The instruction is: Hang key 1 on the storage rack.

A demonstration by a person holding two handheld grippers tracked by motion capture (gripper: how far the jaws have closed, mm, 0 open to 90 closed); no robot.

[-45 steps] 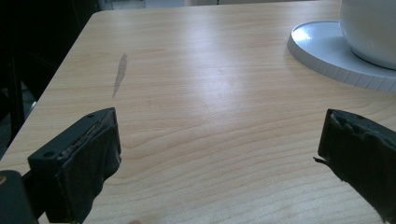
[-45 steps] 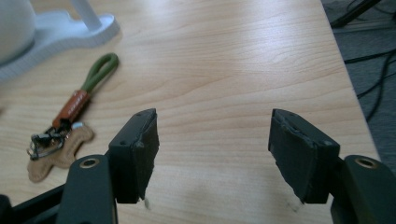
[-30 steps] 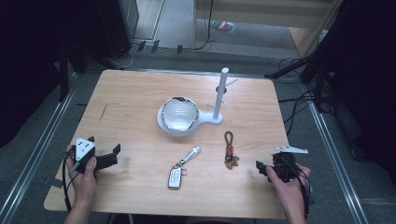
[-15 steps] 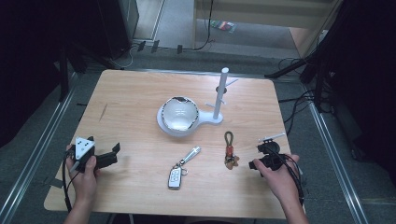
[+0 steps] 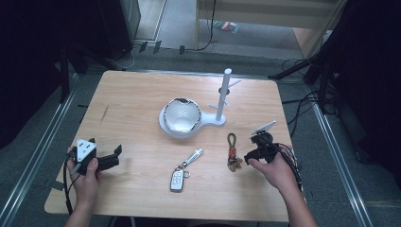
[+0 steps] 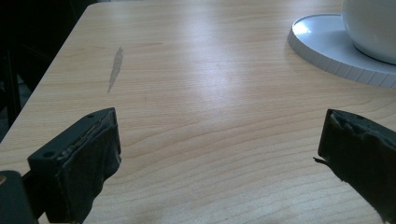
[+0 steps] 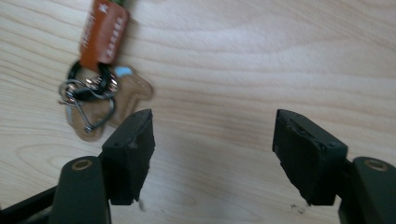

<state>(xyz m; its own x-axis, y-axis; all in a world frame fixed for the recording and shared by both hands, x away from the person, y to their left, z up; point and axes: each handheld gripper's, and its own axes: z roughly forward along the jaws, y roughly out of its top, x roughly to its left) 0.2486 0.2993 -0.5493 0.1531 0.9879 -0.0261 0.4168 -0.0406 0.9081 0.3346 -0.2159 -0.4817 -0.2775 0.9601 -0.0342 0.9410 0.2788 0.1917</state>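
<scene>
Pale wood-grain counter [image 5: 142,109], smooth, with a faint grey streak at upper left. Right hand-held gripper [image 5: 249,154], lower right of the high view: matte black jaws with worn rubbery pads, standing apart, nothing between them. Just left of it lies the leather keychain [image 5: 232,151]: brown stitched strap, metal rings, tan flat tag; in the right gripper view [image 7: 100,70] it sits upper left, beside the left jaw. Left hand-held gripper [image 5: 115,156], lower left, jaws wide and empty. Centre: glossy white bowl [image 5: 181,116] on round white stand base [image 5: 208,124]. Car key fob [image 5: 178,179] lies between the two grippers.
</scene>
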